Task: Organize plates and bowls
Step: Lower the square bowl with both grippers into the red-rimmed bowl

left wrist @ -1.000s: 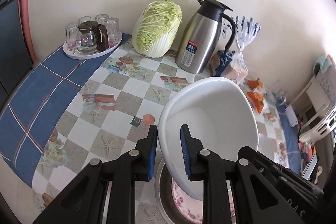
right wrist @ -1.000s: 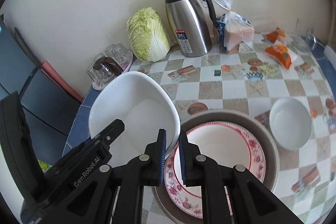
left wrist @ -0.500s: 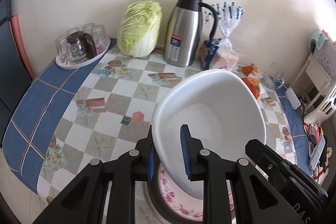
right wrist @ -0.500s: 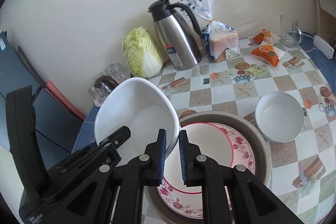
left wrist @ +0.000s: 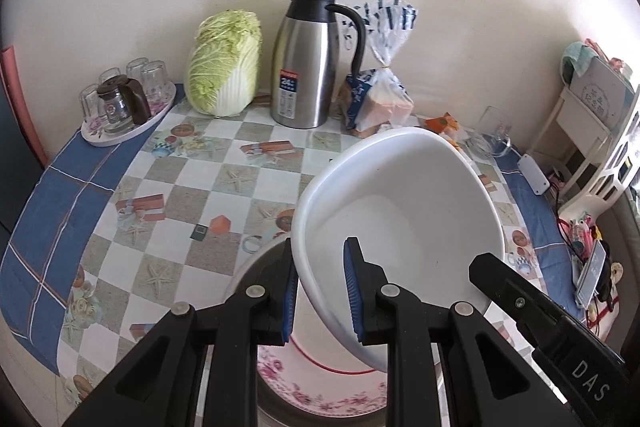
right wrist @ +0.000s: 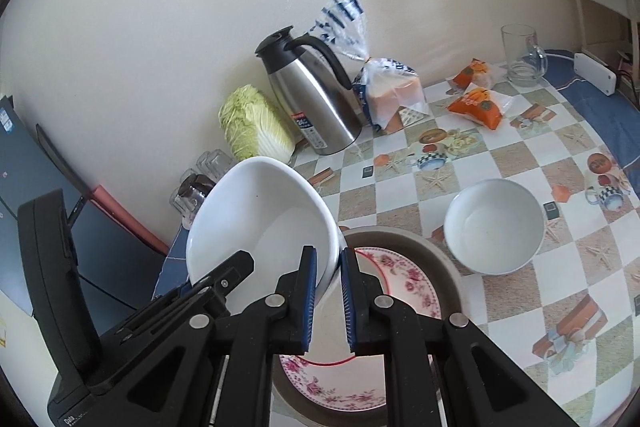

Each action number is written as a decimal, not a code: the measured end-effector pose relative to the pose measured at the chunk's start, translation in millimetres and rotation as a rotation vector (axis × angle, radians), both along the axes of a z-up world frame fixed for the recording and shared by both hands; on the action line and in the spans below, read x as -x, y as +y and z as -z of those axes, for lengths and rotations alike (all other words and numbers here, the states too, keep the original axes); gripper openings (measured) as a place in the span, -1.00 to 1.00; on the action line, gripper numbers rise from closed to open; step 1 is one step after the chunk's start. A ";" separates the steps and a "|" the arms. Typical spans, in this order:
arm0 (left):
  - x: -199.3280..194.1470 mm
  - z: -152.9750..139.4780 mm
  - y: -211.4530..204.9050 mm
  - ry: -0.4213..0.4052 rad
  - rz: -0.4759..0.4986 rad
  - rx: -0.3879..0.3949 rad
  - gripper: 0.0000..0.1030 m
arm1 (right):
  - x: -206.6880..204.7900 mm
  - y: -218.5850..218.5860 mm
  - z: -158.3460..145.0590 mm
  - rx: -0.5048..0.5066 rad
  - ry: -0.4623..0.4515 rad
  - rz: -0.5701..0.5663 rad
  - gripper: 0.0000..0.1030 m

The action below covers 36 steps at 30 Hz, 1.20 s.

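Tilted white bowl (left wrist: 400,211) pinched at opposite rims by left gripper (left wrist: 320,291) and right gripper (right wrist: 329,297).

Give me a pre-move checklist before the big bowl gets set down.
1. Left gripper clamped on the big bowl rim: ok.
2. Right gripper clamped on the opposite rim: ok.
3. Bowl level: not ok, it is tilted.
4. Bowl empty: ok, nothing shows inside.
5. Floral plate in the basin below is free of items: ok on the visible part, the rest is hidden by the bowl.
6. Small bowl stands apart from the basin: ok.
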<state>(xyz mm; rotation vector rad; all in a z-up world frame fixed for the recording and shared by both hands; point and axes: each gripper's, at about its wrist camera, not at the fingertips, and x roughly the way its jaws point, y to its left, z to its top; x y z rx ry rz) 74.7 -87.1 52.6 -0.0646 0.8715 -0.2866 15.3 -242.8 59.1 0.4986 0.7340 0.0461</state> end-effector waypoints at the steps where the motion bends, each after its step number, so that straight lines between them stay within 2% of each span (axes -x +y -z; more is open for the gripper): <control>1: 0.8 -0.4 -1.5 0.000 0.003 0.003 -0.55 | 1.7 -2.2 -1.2 0.004 -0.001 0.003 -0.73; 14: 6.7 8.8 -8.5 0.046 0.009 -0.022 -0.55 | 5.6 -12.5 2.8 0.010 0.040 -0.005 -0.73; 23: 4.3 27.5 3.7 0.117 -0.018 -0.019 -0.55 | 0.9 0.5 15.6 0.033 0.100 -0.042 -0.71; 36: -1.1 37.8 9.2 0.159 -0.023 -0.024 -0.55 | -5.9 6.8 26.7 0.033 0.140 -0.057 -0.69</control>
